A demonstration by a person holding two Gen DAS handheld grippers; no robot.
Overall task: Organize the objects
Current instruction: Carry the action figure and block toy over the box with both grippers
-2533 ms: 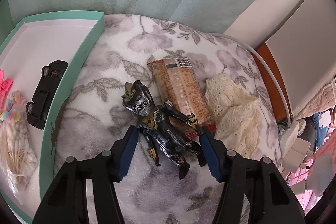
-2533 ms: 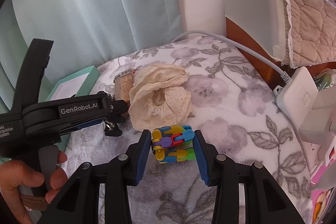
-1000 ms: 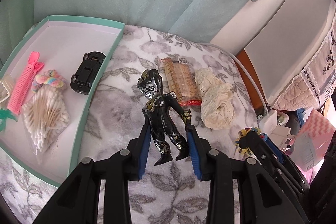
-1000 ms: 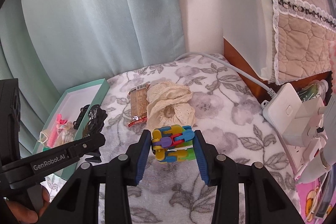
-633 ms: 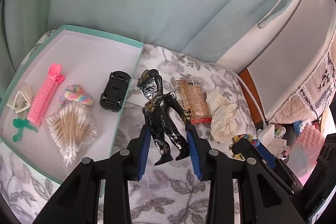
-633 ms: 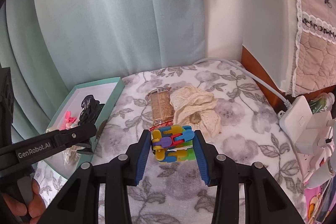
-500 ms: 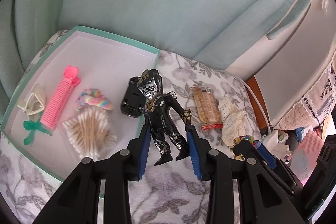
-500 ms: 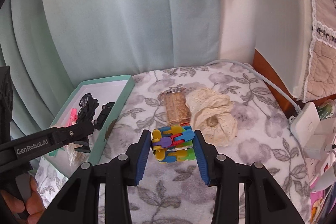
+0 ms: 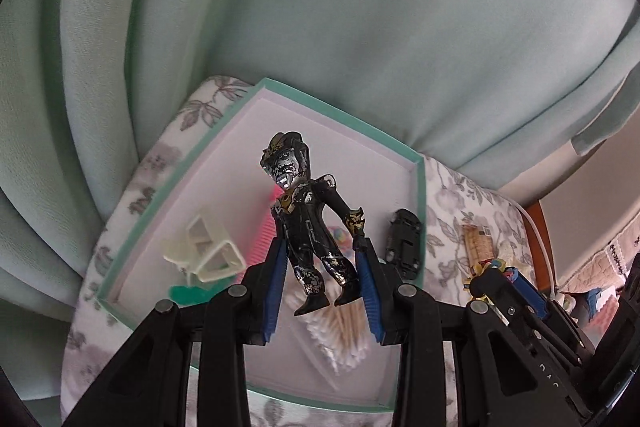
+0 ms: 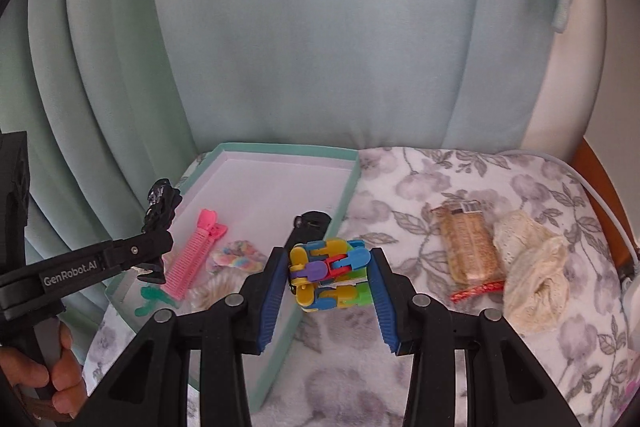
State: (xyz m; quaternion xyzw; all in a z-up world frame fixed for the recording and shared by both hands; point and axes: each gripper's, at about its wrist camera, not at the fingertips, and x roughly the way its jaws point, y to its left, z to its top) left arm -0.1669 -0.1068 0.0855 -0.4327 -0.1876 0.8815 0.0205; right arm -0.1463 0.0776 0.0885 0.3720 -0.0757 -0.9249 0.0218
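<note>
Hanging over the teal tray (image 9: 420, 211), the left tool (image 9: 322, 287) clamps a black figure (image 9: 310, 227), while the right tool (image 10: 328, 281) grips a multicoloured block toy (image 10: 330, 273).

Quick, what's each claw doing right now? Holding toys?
Left gripper: shut on the black action figure, held over the teal box.
Right gripper: shut on the colourful block toy.
</note>
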